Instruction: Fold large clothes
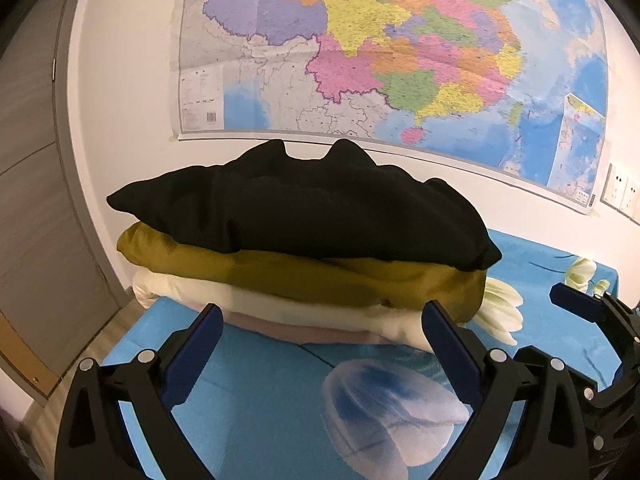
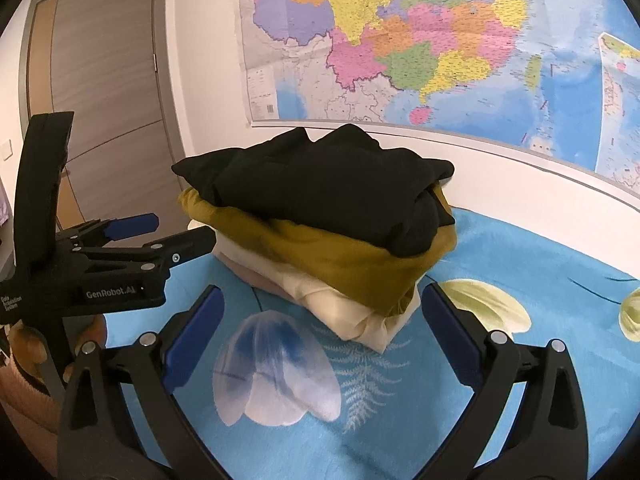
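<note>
Right gripper (image 2: 322,300): we see its jaws spread wide, nothing between the blue pads, both pads clear of the fabric. Left gripper (image 1: 322,318): jaws also wide apart and empty, tips just short of the stack's near edge.

We see the stack of folded clothes (image 1: 304,256) sitting on the blue floral bedsheet (image 1: 256,368), close to the wall. Layers top to bottom:
- black garment (image 1: 304,208), bulky, two peaks along its far edge
- mustard garment (image 1: 320,276), sticking out past the black one on the near side
- cream garment (image 1: 256,300)
- pinkish layer (image 1: 304,330) at the bottom, only an edge visible

In the right wrist view we see the left gripper from the side at the left edge, pointing toward the stack, with part of a person's hand (image 2: 28,344) on its handle. In the left wrist view the right gripper shows at the right edge, beside the stack, not touching it.

Behind the stack we see a large coloured wall map (image 1: 400,48). A grey door (image 2: 104,80) stands to the left of it, and wall sockets (image 1: 622,196) sit at the map's lower right.
</note>
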Tool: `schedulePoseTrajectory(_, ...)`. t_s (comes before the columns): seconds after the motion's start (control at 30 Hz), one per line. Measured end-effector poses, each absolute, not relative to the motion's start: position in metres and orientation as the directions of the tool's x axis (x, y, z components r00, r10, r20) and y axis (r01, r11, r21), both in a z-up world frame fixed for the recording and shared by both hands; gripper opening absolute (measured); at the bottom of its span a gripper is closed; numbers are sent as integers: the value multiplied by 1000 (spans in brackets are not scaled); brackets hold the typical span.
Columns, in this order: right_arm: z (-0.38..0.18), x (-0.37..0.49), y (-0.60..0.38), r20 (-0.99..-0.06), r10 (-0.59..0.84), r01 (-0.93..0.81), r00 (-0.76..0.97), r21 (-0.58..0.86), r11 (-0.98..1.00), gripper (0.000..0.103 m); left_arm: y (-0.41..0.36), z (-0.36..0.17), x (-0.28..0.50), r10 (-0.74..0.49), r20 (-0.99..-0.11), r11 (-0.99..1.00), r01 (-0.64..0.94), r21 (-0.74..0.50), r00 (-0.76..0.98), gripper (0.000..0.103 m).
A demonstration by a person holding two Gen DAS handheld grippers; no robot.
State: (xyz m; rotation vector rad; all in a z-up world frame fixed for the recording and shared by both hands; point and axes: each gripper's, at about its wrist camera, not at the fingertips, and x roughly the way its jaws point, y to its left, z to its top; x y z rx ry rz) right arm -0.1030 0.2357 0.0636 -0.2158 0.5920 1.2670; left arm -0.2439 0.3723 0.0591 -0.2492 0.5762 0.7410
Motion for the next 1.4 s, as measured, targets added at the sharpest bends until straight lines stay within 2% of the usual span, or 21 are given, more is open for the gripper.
schedulePoseTrajectory(1.4,53,-128,201,-515,838,-929,179,192,317,97,336,50,-266,552,-584,728,-686,-11,595,96)
